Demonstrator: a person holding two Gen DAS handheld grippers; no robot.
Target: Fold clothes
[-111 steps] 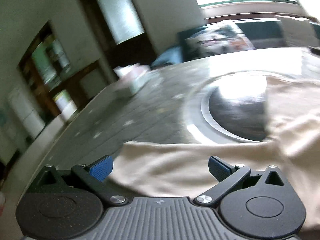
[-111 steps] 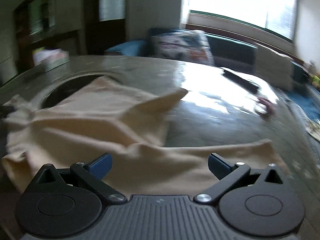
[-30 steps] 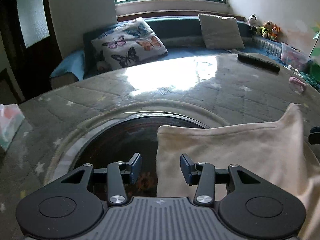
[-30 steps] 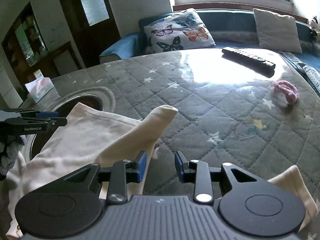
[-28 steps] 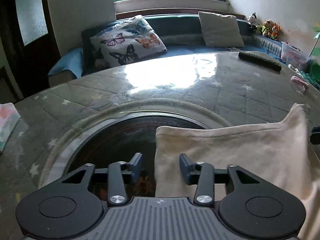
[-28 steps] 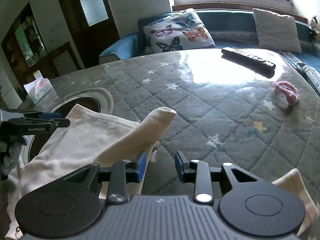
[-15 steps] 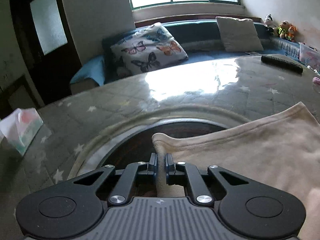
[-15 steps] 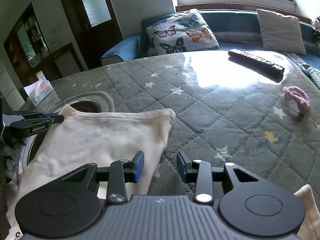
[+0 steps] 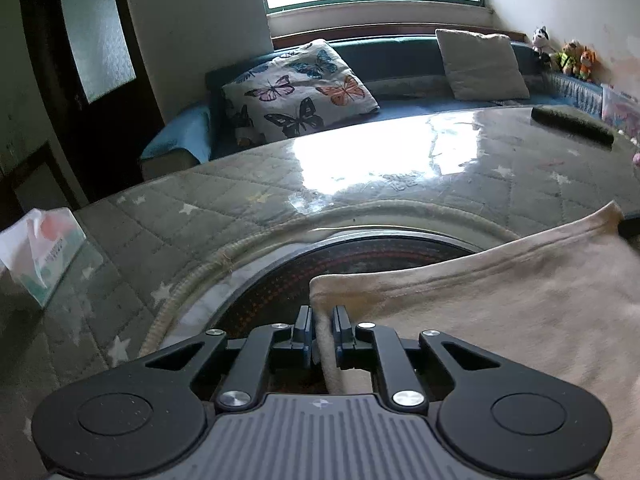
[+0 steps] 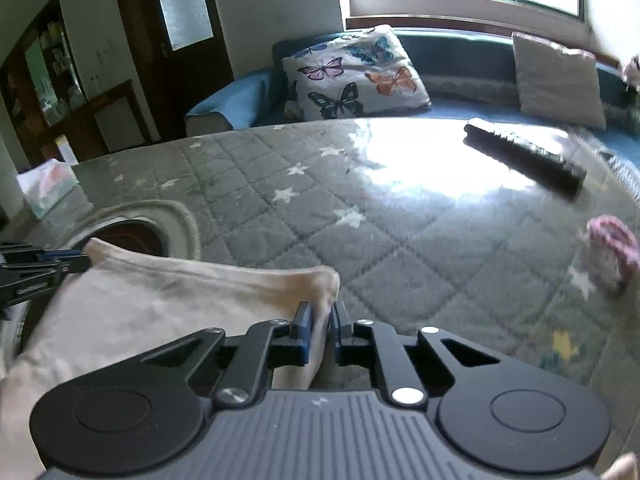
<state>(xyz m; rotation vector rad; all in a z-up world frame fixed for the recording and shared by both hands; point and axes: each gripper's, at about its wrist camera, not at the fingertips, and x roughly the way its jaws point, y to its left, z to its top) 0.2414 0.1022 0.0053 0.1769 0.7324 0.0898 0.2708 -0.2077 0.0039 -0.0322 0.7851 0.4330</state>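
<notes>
Both claws are pinched nearly closed on the cloth (image 9: 500, 312). My left claw (image 9: 320, 330) grips its near-left corner between the pads; my right claw (image 10: 319, 326) grips the other corner, where the hem bunches into a rounded tip just ahead of the pads. It is a soft cream knit with a stitched hem, faintly stained, spread fairly flat between the two claws and lying on the counter (image 10: 360, 216).

That counter is grey quilted padding with diamond stitching and pale stars, under a glossy clear sheet that throws back window glare. Ahead of my left claw a dark round inset (image 9: 360, 256) with a rope-like rim sits partly under the cloth. Far left of it stands a tissue box (image 9: 36, 252). Ahead and right of my right claw lie a black remote (image 10: 524, 156) and, nearer, a pink fuzzy ring (image 10: 612, 248), both well apart from the cloth. Beyond the counter is a blue sofa with a butterfly cushion (image 10: 356, 72).

Half a second ago my right claw stood open beside the cloth; now it has closed on it. The left was already clamped.
</notes>
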